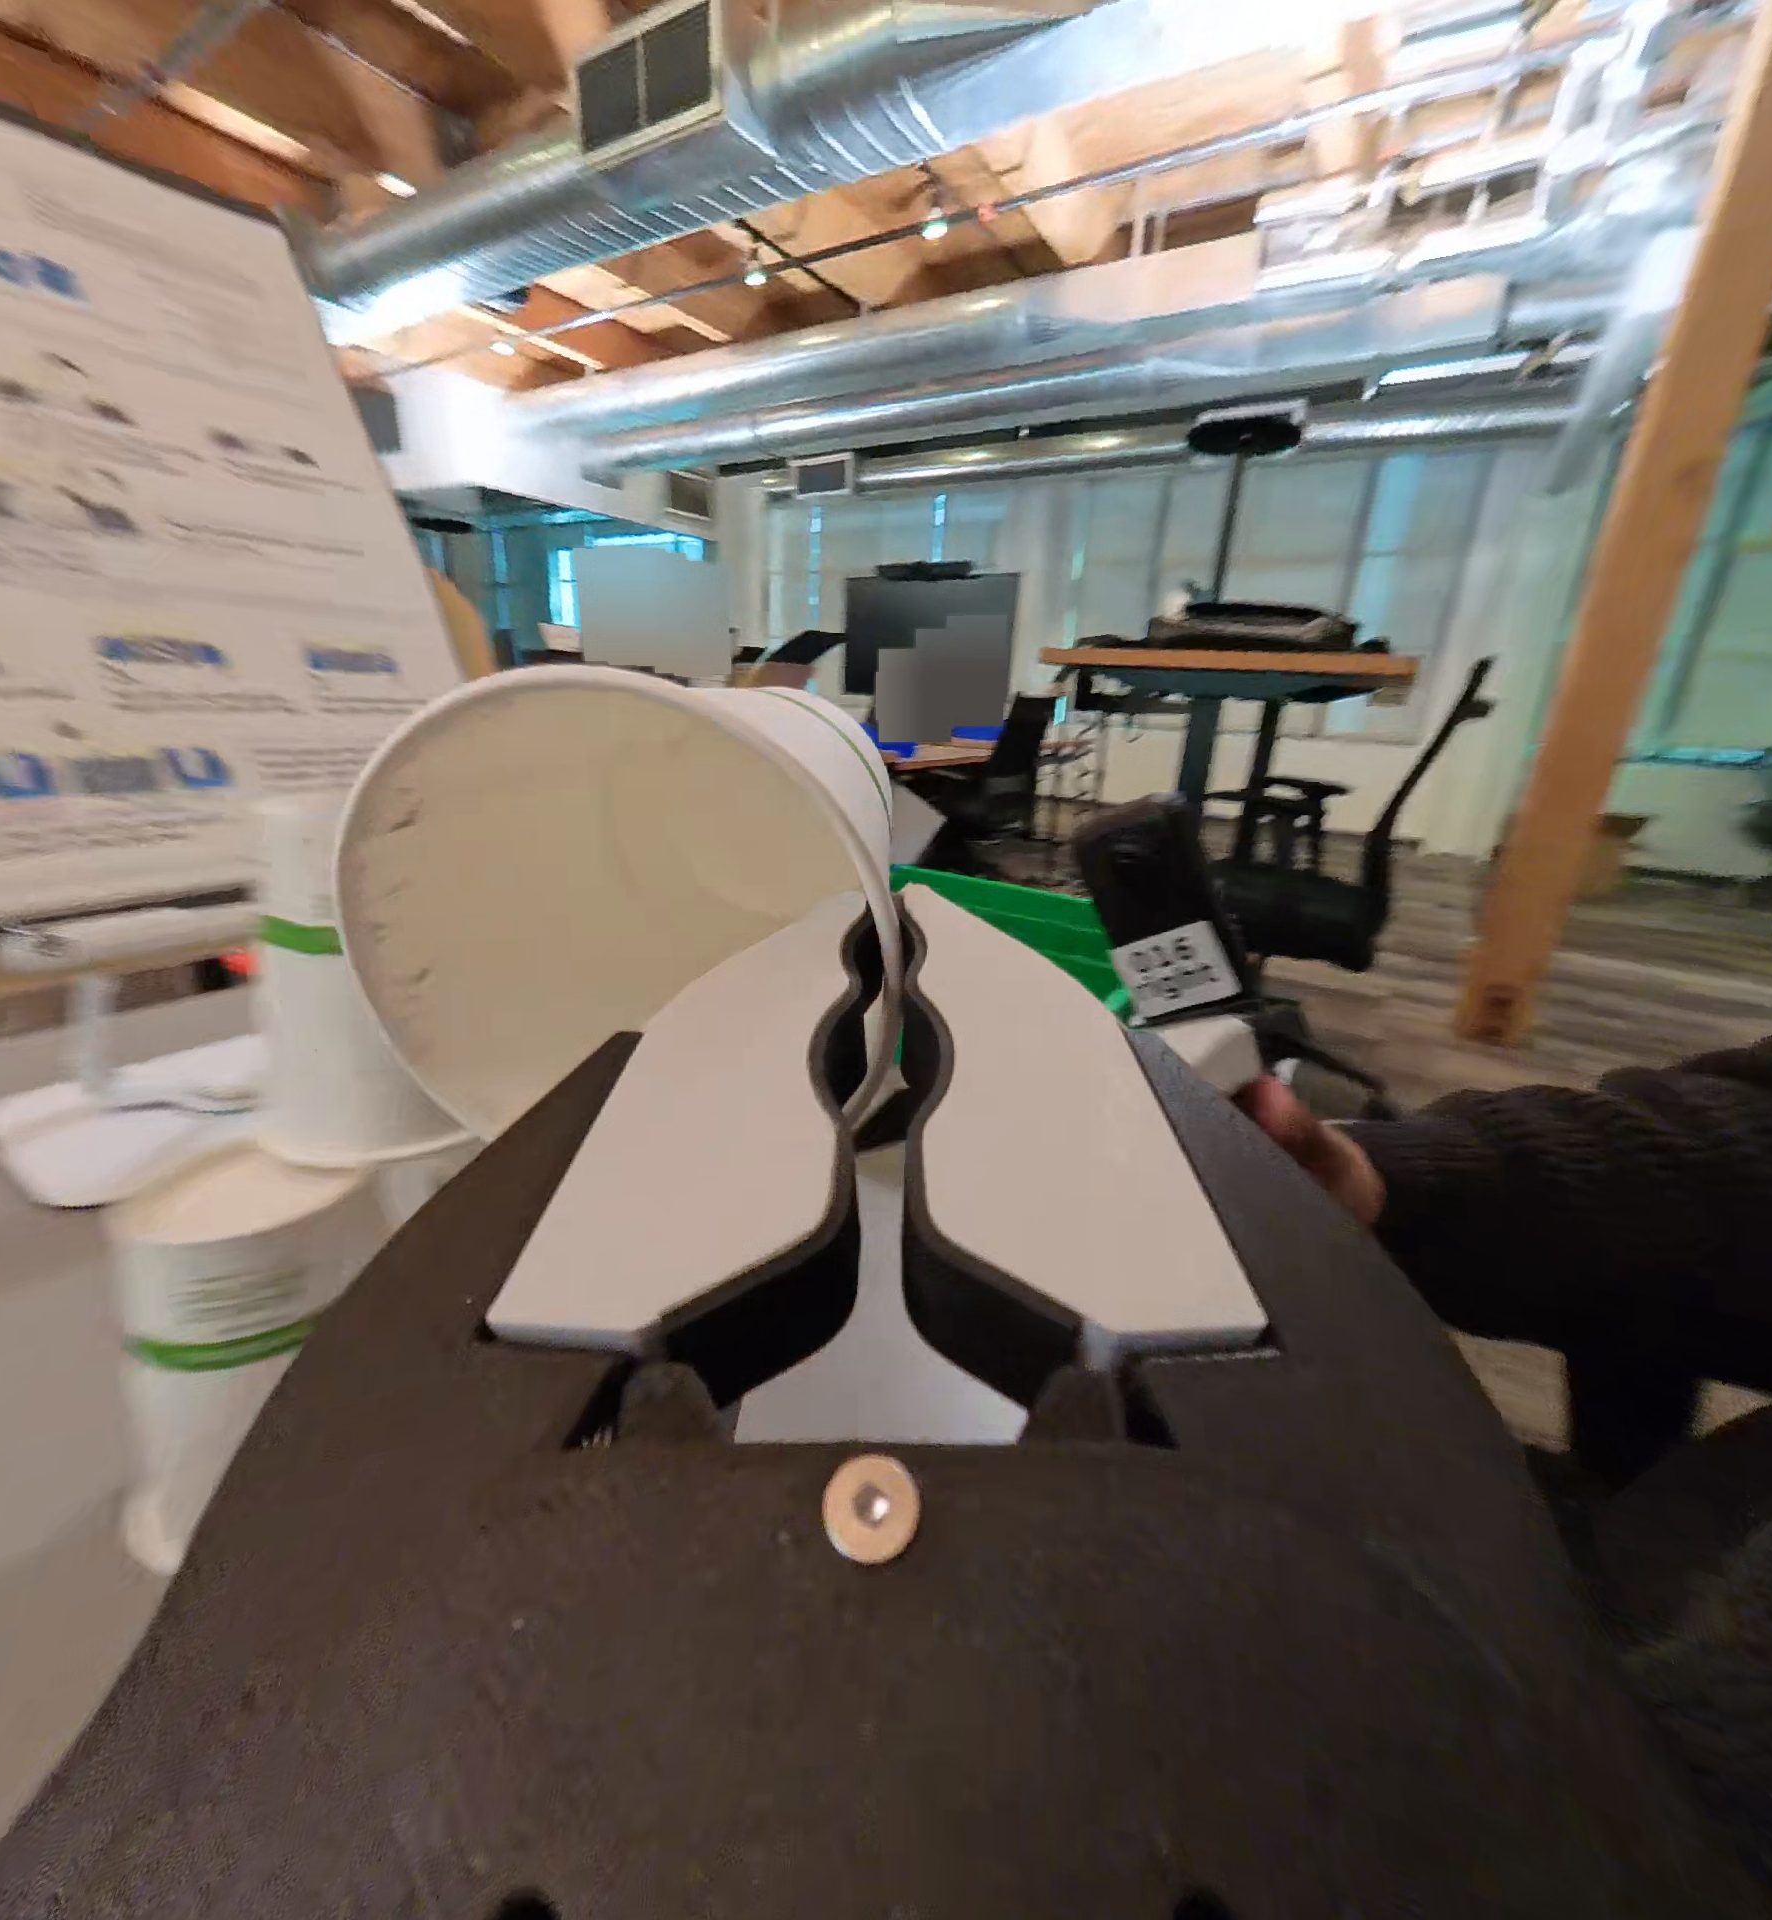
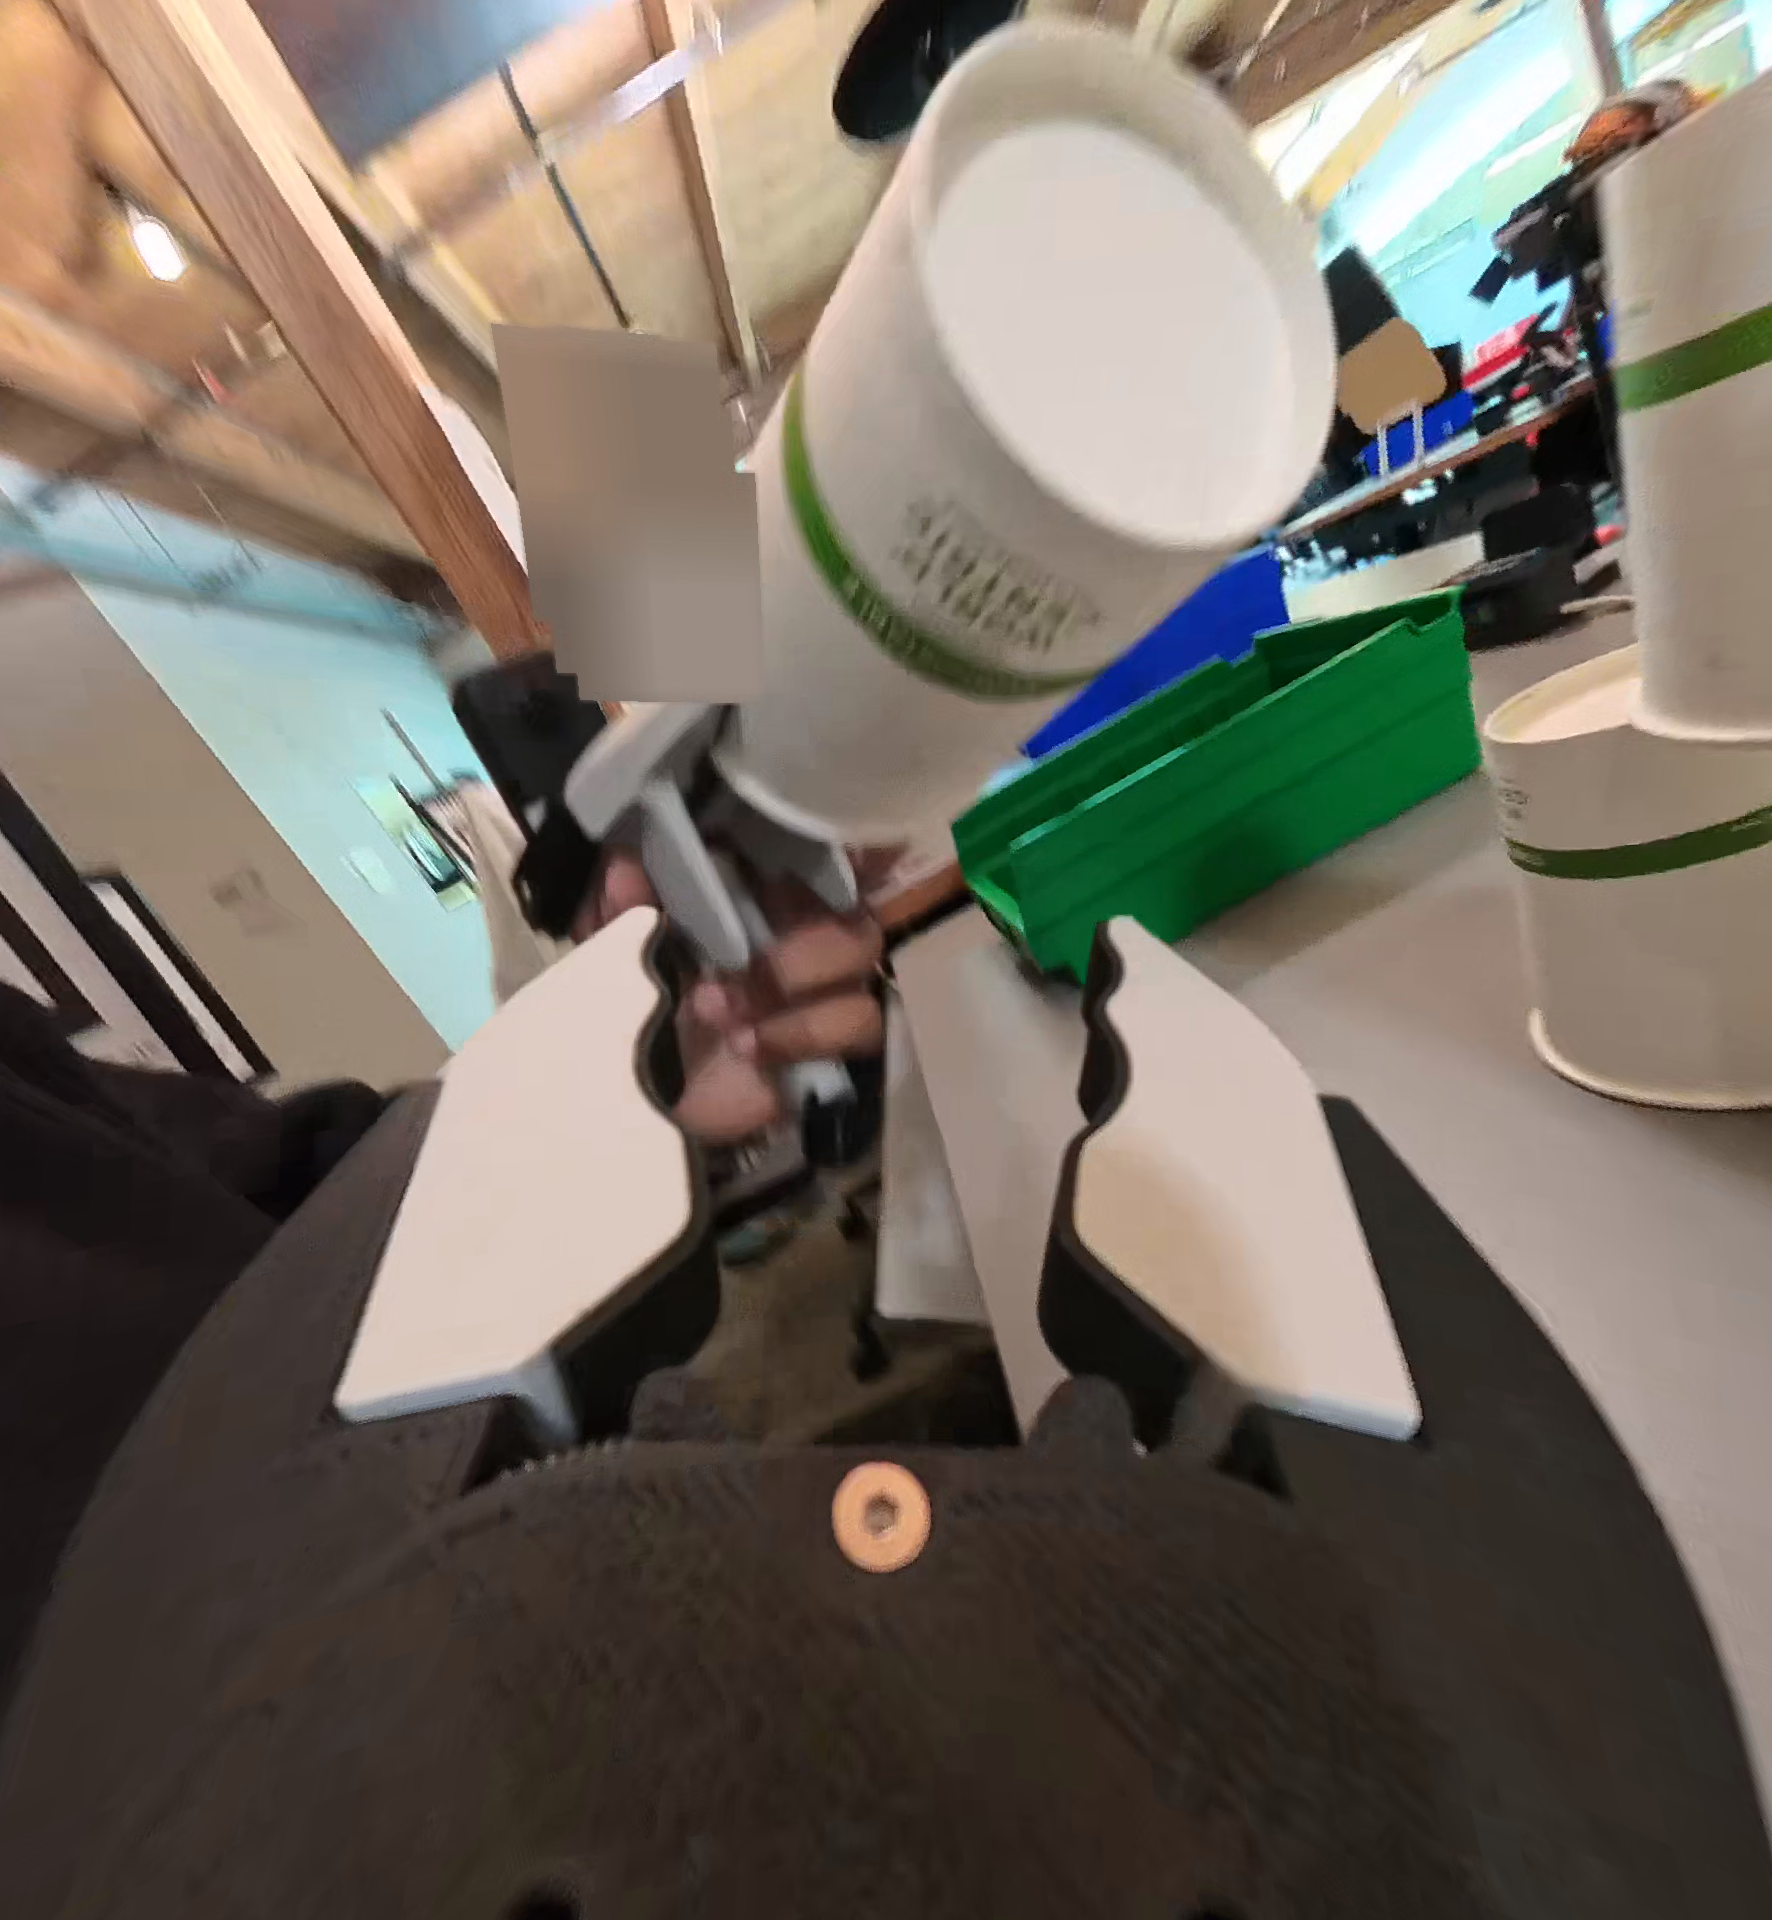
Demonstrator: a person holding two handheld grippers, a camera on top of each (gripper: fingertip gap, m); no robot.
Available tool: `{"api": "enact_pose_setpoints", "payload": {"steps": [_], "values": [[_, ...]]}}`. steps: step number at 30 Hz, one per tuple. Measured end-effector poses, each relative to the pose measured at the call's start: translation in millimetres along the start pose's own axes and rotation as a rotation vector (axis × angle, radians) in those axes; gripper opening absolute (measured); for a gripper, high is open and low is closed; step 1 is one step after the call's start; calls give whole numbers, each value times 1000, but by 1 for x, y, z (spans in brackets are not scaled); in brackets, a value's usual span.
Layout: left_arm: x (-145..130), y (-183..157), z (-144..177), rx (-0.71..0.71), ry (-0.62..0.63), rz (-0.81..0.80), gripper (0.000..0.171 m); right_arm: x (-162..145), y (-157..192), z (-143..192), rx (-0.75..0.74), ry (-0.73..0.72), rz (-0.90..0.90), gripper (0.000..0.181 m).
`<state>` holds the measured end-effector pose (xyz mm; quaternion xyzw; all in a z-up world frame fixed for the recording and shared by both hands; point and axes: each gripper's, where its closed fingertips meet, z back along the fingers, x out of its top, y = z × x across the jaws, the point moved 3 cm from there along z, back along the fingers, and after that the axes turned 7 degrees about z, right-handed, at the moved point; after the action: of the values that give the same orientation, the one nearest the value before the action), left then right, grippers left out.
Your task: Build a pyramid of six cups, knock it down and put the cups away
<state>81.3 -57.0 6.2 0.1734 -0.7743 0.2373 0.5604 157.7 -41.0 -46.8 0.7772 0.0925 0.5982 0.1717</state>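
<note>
My left gripper (image 1: pixel 884 935) is shut on the rim of a white paper cup (image 1: pixel 591 883) with a green band. It holds the cup tilted in the air, mouth toward the camera. The same cup shows in the right wrist view (image 2: pixel 1048 416), bottom toward the camera, with the left gripper (image 2: pixel 747 831) and a hand under it. My right gripper (image 2: pixel 877 940) is open and empty, low at the table edge below the held cup. It also shows in the left wrist view (image 1: pixel 1162 914) at the right, held by a hand in a dark sleeve.
Upside-down white cups with green bands stand stacked on the grey table (image 2: pixel 1381 956) at the right (image 2: pixel 1692 914) and at the left in the left wrist view (image 1: pixel 227 1299). A green bin (image 2: pixel 1225 790) and a blue bin (image 2: pixel 1173 644) lie behind. A white poster board (image 1: pixel 113 520) stands left.
</note>
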Motion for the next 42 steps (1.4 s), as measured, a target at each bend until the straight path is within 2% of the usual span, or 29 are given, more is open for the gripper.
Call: {"api": "enact_pose_setpoints", "payload": {"steps": [5,9,13,18,25,27,31,36,40,42], "values": [[-34,-18,-37,-60,13,95,2,11,-20,14,52,-136,-257,80],[-60,-25,-57,-122,54,197,2,28,-36,31,58,-296,-364,85],[-82,-29,-59,-140,94,250,2,26,-49,38,7,-322,-375,86],[-87,-22,-53,-167,106,300,2,25,-51,36,-6,-338,-377,89],[-100,-18,-57,-116,163,290,2,23,-60,40,-110,-303,-317,87],[-101,-17,-55,-109,164,276,7,27,-62,43,-137,-310,-291,86],[-100,-13,-54,-76,156,305,36,49,-69,57,-213,-315,-185,86],[-103,10,-51,63,160,328,38,107,-69,65,-338,-202,176,87],[-106,31,-45,170,173,377,38,157,-67,47,-429,-3,447,87],[-108,40,-41,224,182,384,38,184,-69,34,-459,39,501,88]]}}
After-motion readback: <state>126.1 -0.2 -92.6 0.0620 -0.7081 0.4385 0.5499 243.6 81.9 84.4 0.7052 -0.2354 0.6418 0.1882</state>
